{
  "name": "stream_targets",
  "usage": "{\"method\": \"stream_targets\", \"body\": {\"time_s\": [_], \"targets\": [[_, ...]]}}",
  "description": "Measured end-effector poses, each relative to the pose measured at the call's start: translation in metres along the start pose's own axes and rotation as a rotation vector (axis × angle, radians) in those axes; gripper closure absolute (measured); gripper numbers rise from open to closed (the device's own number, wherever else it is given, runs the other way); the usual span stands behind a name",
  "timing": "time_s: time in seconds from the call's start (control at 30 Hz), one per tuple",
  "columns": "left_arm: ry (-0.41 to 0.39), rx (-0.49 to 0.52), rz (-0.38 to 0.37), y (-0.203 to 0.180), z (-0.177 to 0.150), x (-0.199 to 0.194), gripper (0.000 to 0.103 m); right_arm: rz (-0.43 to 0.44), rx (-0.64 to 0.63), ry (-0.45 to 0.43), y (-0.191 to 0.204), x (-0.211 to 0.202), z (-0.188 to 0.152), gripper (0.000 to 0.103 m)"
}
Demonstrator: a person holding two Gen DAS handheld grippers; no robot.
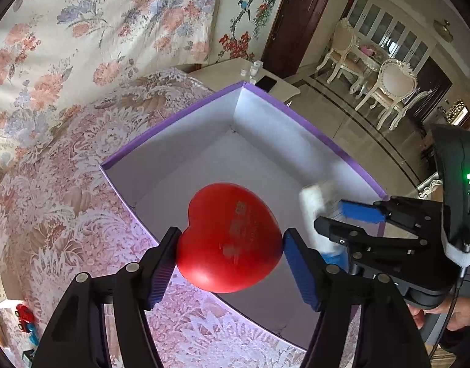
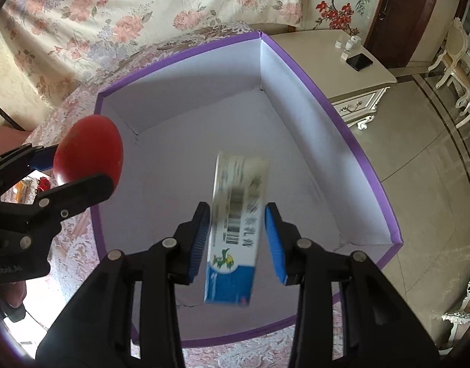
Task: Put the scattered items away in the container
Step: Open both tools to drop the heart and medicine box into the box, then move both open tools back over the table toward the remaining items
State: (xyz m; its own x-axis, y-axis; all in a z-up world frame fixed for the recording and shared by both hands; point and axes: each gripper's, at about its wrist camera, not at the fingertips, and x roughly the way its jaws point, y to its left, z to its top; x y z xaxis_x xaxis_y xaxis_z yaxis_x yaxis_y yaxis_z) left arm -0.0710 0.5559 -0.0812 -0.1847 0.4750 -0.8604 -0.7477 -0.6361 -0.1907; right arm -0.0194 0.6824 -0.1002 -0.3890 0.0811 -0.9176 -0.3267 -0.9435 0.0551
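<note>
Black gripper point(image 1: 230, 250), blue ribbed pads point(image 1: 300, 271)

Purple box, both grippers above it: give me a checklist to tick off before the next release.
1. Left gripper grips the red heart on both sides: ok.
2. Heart above the purple box opening: ok, though close to the near wall.
3. Right gripper is free of the blue and white carton: ok; gaps show on both sides and the carton is motion-blurred.
4. Carton over the box floor, inside the walls: ok.
5. Carton settled flat: cannot tell.
6. Grippers apart from each other: ok.
</note>
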Motion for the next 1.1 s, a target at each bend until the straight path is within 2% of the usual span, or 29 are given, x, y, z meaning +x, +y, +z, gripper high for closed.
{"method": "stream_targets", "body": {"time_s": [0.1, 0.4, 1.1], "targets": [[0.005, -0.004, 0.011, 0.001, 0.0, 0.002, 0.027, -0.005, 0.008, -0.004, -0.004, 0.0, 0.0, 0.041], [0.004, -0.019, 0.008, 0.001, 0.0, -0.002, 0.027, -0.009, 0.025, -0.004, -0.01, -0.001, 0.002, 0.041], [-0.028, -0.06, 0.025, 0.006, -0.011, -0.027, 0.027, -0.008, -0.002, -0.025, 0.004, -0.017, 0.0, 0.041]]}}
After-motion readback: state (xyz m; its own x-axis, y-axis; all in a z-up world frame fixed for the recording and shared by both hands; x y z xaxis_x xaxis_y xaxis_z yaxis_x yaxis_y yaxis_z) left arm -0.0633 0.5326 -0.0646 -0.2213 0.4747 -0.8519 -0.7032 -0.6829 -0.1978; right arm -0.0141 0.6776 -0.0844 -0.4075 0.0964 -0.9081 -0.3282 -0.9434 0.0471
